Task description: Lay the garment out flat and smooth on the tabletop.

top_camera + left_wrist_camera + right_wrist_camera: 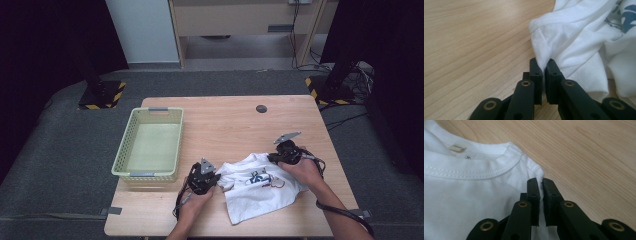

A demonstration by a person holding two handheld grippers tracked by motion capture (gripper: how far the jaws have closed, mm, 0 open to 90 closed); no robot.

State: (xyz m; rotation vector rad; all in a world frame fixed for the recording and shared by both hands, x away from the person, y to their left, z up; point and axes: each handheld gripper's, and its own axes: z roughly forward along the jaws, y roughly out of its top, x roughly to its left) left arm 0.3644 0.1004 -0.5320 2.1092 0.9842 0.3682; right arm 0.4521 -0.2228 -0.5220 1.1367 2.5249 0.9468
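Here, crumpled white T-shirt [257, 187] — blue chest print, ribbed collar, small neck label [457, 147]

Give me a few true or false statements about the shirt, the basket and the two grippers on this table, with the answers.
1. The left gripper is shut on the white T-shirt. True.
2. The T-shirt lies inside the basket. False: it lies on the table, right of the basket.
3. The right gripper pinches cloth near the collar. True.
4. The basket is red. False: it is pale yellow-green.
5. The shirt is plain. False: it bears a blue print.
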